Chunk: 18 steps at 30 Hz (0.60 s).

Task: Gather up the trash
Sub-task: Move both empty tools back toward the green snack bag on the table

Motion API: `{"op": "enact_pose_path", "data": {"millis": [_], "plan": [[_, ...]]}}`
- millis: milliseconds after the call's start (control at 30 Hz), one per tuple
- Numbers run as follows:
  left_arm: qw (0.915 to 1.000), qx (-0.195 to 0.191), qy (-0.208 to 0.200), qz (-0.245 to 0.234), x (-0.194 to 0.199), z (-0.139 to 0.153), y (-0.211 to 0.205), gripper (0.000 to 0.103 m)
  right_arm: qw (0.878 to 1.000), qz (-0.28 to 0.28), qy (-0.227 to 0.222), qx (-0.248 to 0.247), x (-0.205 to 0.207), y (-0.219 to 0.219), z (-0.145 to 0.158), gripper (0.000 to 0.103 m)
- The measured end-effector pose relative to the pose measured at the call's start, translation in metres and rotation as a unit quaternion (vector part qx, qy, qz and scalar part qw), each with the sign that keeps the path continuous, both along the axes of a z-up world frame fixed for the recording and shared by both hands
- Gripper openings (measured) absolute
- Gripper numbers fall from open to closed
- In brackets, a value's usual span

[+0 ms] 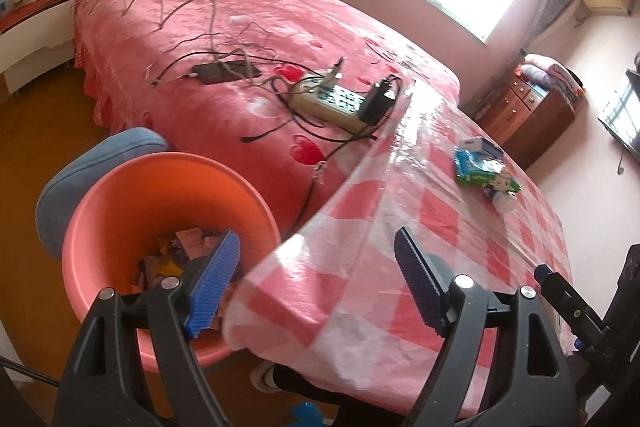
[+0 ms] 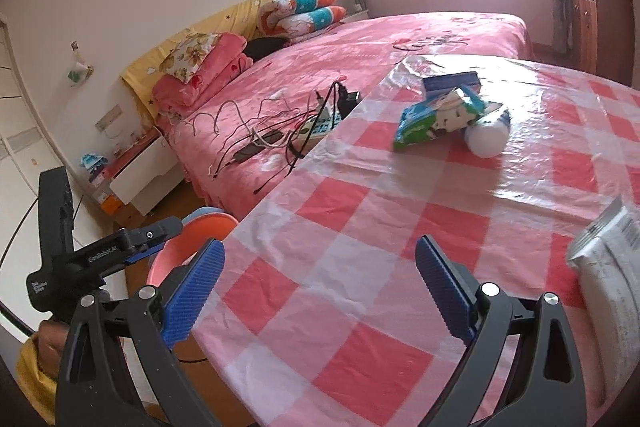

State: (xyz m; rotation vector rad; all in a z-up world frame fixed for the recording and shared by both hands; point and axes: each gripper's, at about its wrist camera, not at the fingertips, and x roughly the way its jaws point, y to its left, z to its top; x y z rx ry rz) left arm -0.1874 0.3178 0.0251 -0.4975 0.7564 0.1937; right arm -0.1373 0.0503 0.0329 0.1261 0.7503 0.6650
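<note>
Cluttering bed [image 1: 248, 27], cables [image 1: 224, 63], power strip [image 1: 328, 101]

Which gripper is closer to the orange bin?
Left. The left gripper hangs open over the orange bin and the table edge; the right gripper is open over the checked tablecloth, farther away.

"GenRobot.AI" on left gripper [image 2: 100, 255]

Left gripper [image 1: 318, 279] is sitting at the bottom centre of its frame, jaws spread wide, gripping nothing. Right gripper [image 2: 320, 291] is doing likewise at the bottom of its own frame, blue pads [image 2: 194, 293] apart. Left gripper's body is also showing at lower left of the right view.
</note>
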Motion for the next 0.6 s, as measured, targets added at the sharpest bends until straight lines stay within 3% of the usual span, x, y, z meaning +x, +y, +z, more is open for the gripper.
{"op": "enact_pose_path", "data": {"millis": [600], "plan": [[0.9961,0.022,-0.021,-0.082,0.044,0.035,-0.087,0.081,0.998,-0.062,-0.009,0.012,0.014,-0.071,0.004,0.095]]}}
